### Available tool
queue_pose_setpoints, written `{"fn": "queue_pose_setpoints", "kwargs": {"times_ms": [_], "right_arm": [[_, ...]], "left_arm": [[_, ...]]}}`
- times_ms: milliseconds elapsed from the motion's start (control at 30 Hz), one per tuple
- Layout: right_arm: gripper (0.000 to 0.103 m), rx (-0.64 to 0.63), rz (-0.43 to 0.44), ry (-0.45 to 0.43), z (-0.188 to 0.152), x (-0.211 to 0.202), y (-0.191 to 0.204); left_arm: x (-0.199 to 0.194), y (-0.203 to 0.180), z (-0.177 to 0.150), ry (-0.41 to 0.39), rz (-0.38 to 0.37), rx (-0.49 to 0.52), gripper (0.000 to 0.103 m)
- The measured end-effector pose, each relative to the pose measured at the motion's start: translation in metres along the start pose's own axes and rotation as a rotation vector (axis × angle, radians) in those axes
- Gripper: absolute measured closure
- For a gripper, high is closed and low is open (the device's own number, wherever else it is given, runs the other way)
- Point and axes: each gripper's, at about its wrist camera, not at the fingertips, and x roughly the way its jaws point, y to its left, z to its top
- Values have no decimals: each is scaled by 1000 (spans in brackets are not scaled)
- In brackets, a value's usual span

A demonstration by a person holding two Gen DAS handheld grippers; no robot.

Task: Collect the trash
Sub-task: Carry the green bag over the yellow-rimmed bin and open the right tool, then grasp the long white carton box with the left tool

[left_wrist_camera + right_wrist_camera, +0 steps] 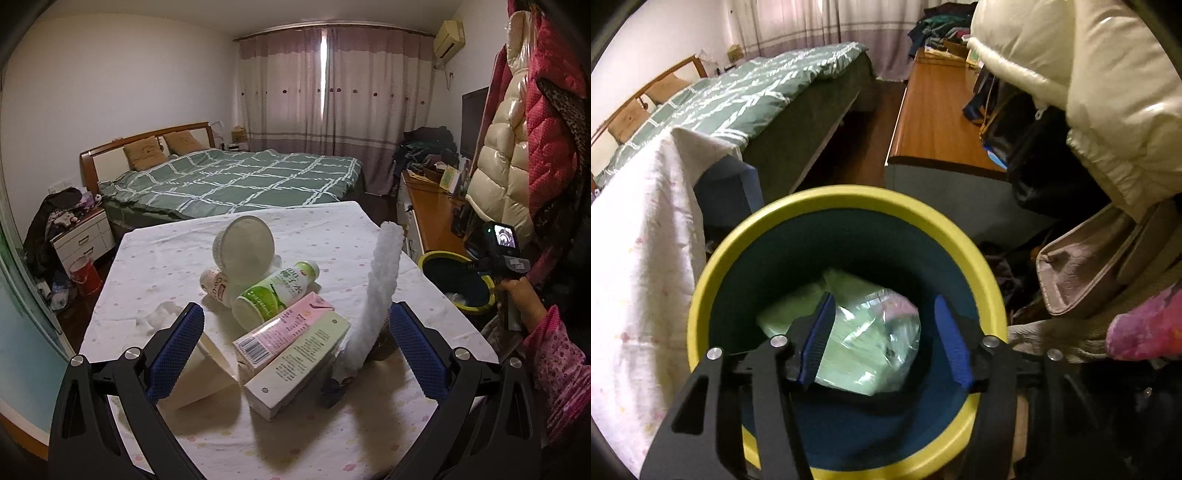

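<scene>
My left gripper [295, 310] stands open just above a cloth-covered table [166, 258]. Between its fingers lie a pink carton [280, 328], a cream box [299, 365] and a white fluffy strip [380, 288]. Behind them are a green-labelled bottle [277, 291], a small cup [214, 284] and a round white lid [245, 247]. My right gripper [884, 301] hangs open over a yellow-rimmed bin [849, 195]. A green plastic bag [871, 332] lies inside the bin below its jaws, and the pads do not press on it.
The bin [443, 254] stands at the table's right edge, with a person's hand [521, 295] above it. A wooden cabinet [934, 110] and hanging coats [1071, 74] crowd the right. A green bed [236, 177] lies behind. Crumpled tissue [155, 314] rests left of the trash.
</scene>
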Motion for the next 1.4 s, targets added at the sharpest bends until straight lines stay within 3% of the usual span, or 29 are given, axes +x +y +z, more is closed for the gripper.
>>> {"fn": "queue_pose_setpoints", "kwargs": {"times_ms": [267,600,733,1033,1400], "right_arm": [[41,-15,62,-67,-14,-42,4],[41,-62,141,-72,-29,-57,26],[41,-81,157,-73,-30,-61,36],[41,-98,170,-71,-34,-65,40],[41,-131,195,-47,-40,-59,55]], "left_arm": [[12,-1,-13,20,-65,107,6],[26,16,-30,66,-226,221,20],[43,8,-34,109,-234,284,37],[75,16,-40,192,-279,307,63],[81,13,-42,205,-233,378,62]]}}
